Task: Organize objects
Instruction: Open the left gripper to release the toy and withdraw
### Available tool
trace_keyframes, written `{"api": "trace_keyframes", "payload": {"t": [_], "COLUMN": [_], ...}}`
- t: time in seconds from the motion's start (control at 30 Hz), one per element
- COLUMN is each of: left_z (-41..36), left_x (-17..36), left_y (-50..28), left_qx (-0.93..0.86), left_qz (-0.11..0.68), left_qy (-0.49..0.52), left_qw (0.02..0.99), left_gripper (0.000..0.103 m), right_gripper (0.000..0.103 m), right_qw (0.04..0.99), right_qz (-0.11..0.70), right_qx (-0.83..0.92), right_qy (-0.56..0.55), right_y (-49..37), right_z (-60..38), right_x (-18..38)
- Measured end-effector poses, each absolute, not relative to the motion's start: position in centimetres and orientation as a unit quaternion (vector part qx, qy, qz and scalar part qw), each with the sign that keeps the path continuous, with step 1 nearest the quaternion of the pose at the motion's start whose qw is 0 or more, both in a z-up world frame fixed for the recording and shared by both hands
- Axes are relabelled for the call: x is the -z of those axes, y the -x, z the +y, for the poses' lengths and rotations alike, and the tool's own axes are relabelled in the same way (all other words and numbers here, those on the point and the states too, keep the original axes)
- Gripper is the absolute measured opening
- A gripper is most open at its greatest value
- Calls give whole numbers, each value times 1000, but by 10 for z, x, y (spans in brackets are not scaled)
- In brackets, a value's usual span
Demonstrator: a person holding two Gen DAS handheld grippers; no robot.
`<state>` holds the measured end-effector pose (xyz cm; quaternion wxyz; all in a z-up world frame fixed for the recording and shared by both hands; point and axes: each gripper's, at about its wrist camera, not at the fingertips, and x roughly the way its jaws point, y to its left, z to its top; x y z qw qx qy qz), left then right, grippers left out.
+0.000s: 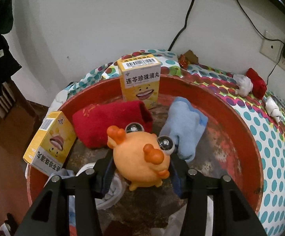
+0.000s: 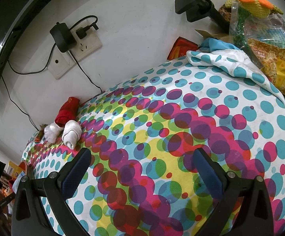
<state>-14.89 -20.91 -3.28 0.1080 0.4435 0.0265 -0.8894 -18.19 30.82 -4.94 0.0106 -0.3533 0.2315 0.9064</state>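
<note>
A red tub [image 1: 230,118] sits beside a dotted cloth [image 2: 162,118] covering what may be a bed or a counter; the view does not settle which. In the tub, an orange toy [image 1: 142,157] with big eyes sits between the fingers of the left hand-held gripper [image 1: 140,169], and whether the pads press it is not clear. Behind the toy lie a red towel [image 1: 111,122] and a blue cloth [image 1: 183,125], with one yellow box [image 1: 139,80] upright at the far wall and another yellow box [image 1: 50,143] tilted on the left rim. The right hand-held gripper [image 2: 142,169] hovers spread and empty over open cloth. Two rolled white socks [image 2: 71,131] and a red bundle [image 2: 67,110] lie near the white wall, under a socket with a black charger [image 2: 62,37]. Bags [image 2: 264,45] crowd the far right corner
</note>
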Motion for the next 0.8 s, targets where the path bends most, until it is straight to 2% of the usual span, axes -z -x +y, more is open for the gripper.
{"api": "trace_keyframes", "payload": {"t": [0.33, 0.43, 0.6, 0.73, 0.8], "left_z": [-201, -207, -224, -231, -227], "left_x": [33, 19, -49, -105, -114], "left_y": [145, 141, 105, 50, 10], "left_qx": [891, 896, 936, 964, 973], "left_qz": [10, 36, 84, 97, 94], "left_qy": [-443, -434, -338, -242, -206], "left_qw": [98, 88, 47, 45, 54], "left_gripper": [58, 59, 61, 74, 81], "right_gripper": [103, 103, 103, 103, 103], "right_qw": [10, 10, 10, 10, 8], "right_qz": [231, 232, 231, 229, 227], "right_qx": [-906, -906, -906, -904, -903], "right_qy": [353, 354, 356, 362, 365], "right_y": [182, 182, 183, 185, 186], "right_z": [308, 308, 307, 306, 305], "right_x": [49, 49, 50, 52, 53]}}
